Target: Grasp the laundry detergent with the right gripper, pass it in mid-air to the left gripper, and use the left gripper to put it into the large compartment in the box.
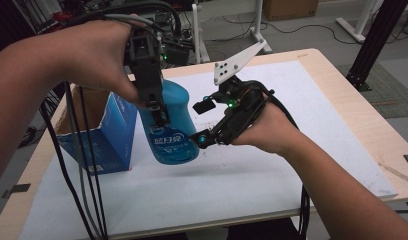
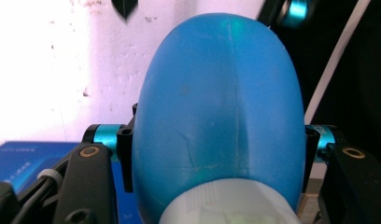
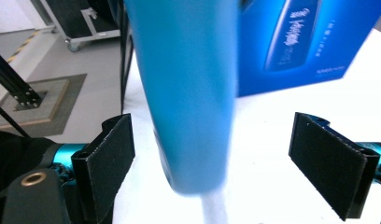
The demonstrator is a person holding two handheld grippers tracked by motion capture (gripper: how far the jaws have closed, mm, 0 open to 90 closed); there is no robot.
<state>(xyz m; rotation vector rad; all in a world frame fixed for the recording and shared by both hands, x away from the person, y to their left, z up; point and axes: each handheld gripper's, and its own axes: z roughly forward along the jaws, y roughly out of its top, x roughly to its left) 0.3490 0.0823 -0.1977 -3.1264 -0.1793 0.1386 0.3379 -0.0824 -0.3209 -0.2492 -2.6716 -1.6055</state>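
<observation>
A blue detergent bottle (image 1: 173, 131) hangs upright just above the white-covered table, to the right of an open blue carton (image 1: 113, 134). My left gripper (image 1: 159, 112) comes down from above and is shut on the bottle's upper body. In the left gripper view its pads (image 2: 125, 154) press both flanks of the bottle (image 2: 216, 102). My right gripper (image 1: 201, 123) stands at the bottle's right side with its jaws wide apart. In the right gripper view the bottle (image 3: 188, 93) passes between the two pads (image 3: 328, 158) of the right gripper (image 3: 212, 154) without touching either.
The carton (image 3: 300, 42) stands at the table's left, its top flaps open. White paper (image 1: 242, 185) covers most of the wooden table. Black cables (image 1: 87, 165) hang from the left gripper over the front left edge. Stands and frame legs stand on the floor beyond the table.
</observation>
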